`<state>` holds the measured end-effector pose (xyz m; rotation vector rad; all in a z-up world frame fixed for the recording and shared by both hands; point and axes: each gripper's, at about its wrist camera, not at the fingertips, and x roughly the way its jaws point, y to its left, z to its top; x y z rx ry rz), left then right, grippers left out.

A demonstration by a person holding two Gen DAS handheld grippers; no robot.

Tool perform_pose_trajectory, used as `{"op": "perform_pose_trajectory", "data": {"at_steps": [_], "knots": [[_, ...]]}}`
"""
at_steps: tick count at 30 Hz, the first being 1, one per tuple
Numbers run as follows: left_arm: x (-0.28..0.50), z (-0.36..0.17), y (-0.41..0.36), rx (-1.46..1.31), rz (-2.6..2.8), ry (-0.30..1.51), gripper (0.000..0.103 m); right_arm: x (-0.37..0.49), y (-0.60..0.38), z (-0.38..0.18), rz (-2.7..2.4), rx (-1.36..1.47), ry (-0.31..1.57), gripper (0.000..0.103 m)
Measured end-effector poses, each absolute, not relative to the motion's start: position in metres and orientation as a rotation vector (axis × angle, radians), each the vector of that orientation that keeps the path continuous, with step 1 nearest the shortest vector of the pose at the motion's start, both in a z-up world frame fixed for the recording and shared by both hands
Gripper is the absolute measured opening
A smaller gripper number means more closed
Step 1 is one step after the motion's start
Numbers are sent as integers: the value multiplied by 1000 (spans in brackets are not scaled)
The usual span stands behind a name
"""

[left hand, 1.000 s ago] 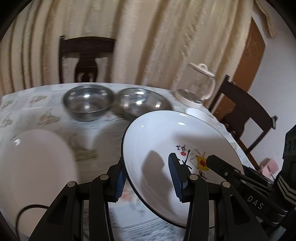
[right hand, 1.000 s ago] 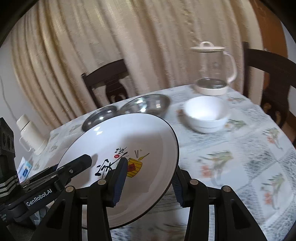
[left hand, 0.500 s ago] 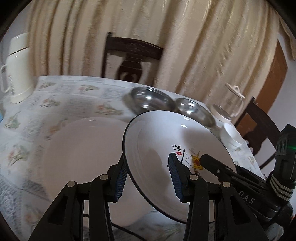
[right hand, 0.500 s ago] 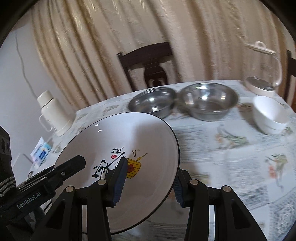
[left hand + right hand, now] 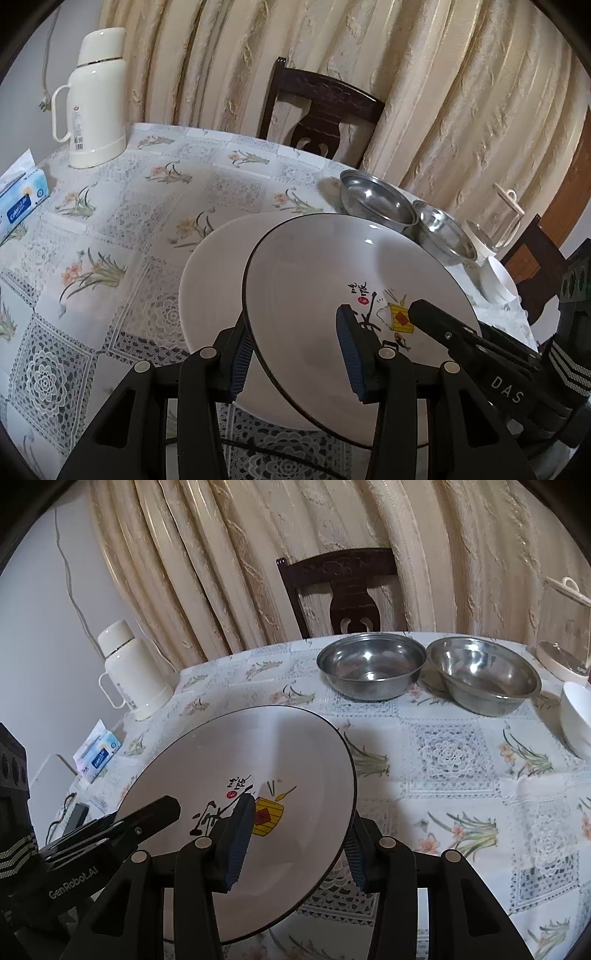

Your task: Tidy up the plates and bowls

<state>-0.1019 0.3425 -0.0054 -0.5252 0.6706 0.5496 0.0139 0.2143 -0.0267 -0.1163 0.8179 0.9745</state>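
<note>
A white decorated plate (image 5: pixel 332 280) with a black rim and a painted motif is held tilted above the table by both grippers. My left gripper (image 5: pixel 295 350) is shut on its near left rim, and my right gripper (image 5: pixel 295 842) is shut on its near right rim. Each gripper's finger shows in the other's view. Below the held plate a plain white plate (image 5: pixel 210 280) lies on the tablecloth, partly hidden. Two steel bowls (image 5: pixel 371 664) (image 5: pixel 482 674) stand side by side at the back. At the right edge stands a white bowl (image 5: pixel 576 720).
A cream thermos (image 5: pixel 98 99) and a tissue box (image 5: pixel 22 199) stand at the table's far left. A glass kettle (image 5: pixel 565 627) is at the far right. A dark chair (image 5: pixel 343 590) stands behind the table against the curtain. The floral tablecloth (image 5: pixel 461 775) covers the table.
Both grippers have carried the decorated plate leftward across the table. It now hangs over the plain white plate, and the thermos and tissue box have come into view.
</note>
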Motion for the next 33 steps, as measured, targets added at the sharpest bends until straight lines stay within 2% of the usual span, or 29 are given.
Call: {"op": "perform_pose_trajectory", "data": {"at_steps": [17, 33], "knots": [[-106, -26, 360, -567, 559, 713, 45, 5, 231, -36, 967, -170, 822, 48], [-109, -24, 373, -596, 578, 681, 47, 8, 233, -38, 966, -148, 842, 48]]}}
